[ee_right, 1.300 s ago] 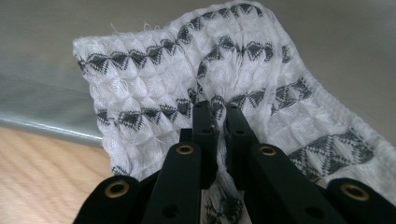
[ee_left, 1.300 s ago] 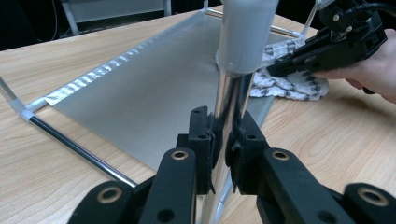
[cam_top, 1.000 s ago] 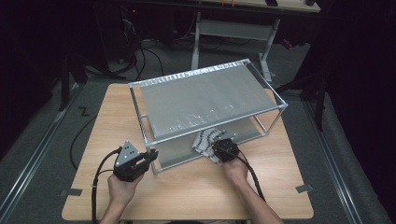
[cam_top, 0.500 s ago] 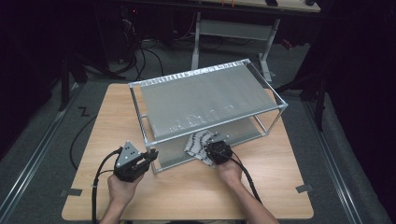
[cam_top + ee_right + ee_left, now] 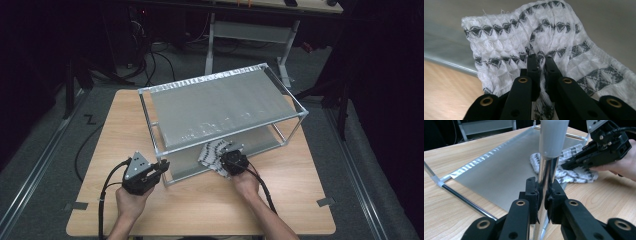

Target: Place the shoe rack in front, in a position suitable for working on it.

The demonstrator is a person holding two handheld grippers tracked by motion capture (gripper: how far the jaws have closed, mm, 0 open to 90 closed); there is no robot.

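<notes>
Clamping on the shiny upright corner post (image 5: 547,173) of the metal shelf rack (image 5: 220,102): left gripper (image 5: 543,195), jaws pressed against the post from both sides, just below its white plastic corner cap (image 5: 552,137). Pinching a bunched fold of the white waffle-weave cloth with grey diamond bands (image 5: 541,42): right gripper (image 5: 542,67), jaws closed on the fabric. Cloth lying on the front edge of the lower grey shelf panel (image 5: 499,170), partly spilling onto the wooden table (image 5: 210,200), just right of the clamped post. Rack standing at mid-table, upper shelf panel above the cloth. In the high view, left gripper (image 5: 159,171) at the rack's near left corner, right gripper (image 5: 227,159) beside it at the front.
</notes>
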